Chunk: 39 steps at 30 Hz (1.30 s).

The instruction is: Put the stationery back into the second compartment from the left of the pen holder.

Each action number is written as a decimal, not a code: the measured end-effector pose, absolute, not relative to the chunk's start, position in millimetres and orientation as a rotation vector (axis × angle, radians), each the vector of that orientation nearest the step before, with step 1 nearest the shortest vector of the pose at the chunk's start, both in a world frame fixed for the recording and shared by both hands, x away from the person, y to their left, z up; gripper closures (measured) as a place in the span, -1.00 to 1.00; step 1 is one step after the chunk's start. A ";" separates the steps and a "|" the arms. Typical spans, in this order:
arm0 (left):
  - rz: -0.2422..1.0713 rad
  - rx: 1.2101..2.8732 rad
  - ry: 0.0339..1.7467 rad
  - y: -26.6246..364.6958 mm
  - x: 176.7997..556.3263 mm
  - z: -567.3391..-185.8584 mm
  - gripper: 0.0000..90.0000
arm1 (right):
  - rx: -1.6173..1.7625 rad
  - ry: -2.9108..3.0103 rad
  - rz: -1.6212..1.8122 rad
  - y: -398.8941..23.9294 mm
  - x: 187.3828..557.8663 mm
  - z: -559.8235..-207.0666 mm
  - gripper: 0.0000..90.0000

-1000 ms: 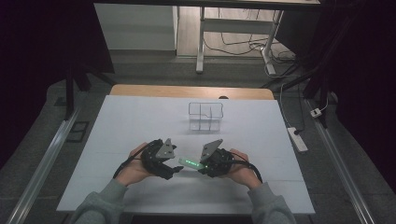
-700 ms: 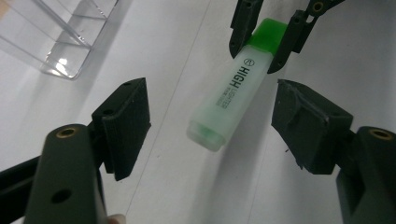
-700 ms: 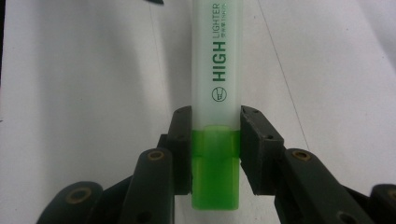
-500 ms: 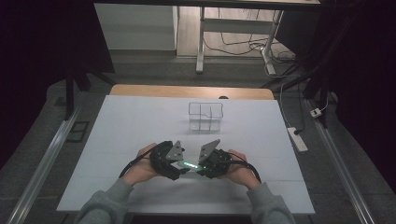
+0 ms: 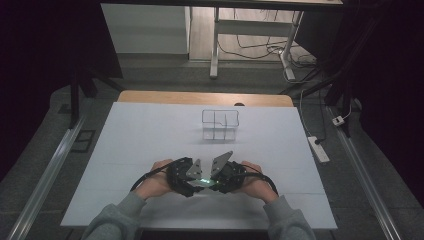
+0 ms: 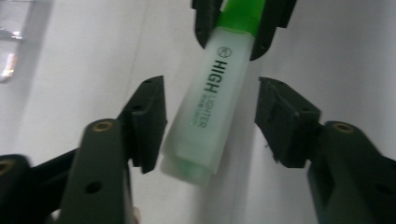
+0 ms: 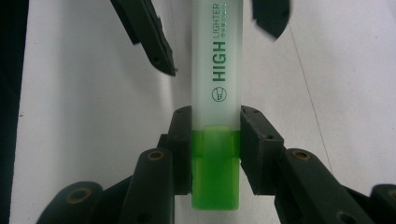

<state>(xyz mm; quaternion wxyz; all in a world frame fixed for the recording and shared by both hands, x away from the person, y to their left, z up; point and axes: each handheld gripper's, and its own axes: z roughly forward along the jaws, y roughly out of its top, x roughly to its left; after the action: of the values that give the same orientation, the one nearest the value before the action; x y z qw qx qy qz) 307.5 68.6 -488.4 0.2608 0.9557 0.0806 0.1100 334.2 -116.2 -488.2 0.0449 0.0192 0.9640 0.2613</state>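
Left gripper view: highlighter (image 6: 205, 112) points lengthwise away, body between the left hand-held gripper's (image 6: 210, 123) closing, not-yet-touching jaws; right hand-held gripper (image 7: 215, 149) clamps its green cap above the counter (image 5: 150, 135).

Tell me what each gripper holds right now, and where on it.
The right gripper clamps the highlighter at its green cap end. The left gripper, jaws just closing, straddles the pale barrel end without pressing it yet.

The setting is a lab or recording workroom: a white-covered tabletop (image 5: 150, 145), a power strip (image 5: 318, 148) beyond its right edge, loose cables (image 5: 250, 47) and desk legs (image 5: 215, 45) on the floor behind its far edge.
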 end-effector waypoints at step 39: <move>0.200 2.588 0.191 73.2 311.0 -500.1 0.45 | 0.140 2.846 0.983 -122.4 333.7 -477.4 0.15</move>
<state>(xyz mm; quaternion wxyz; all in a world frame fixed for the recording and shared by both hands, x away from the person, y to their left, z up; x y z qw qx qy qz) 311.0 73.2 -500.1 0.2660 0.9585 0.0709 0.0739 333.7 -122.4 -477.4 0.0638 0.0464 0.9423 0.3254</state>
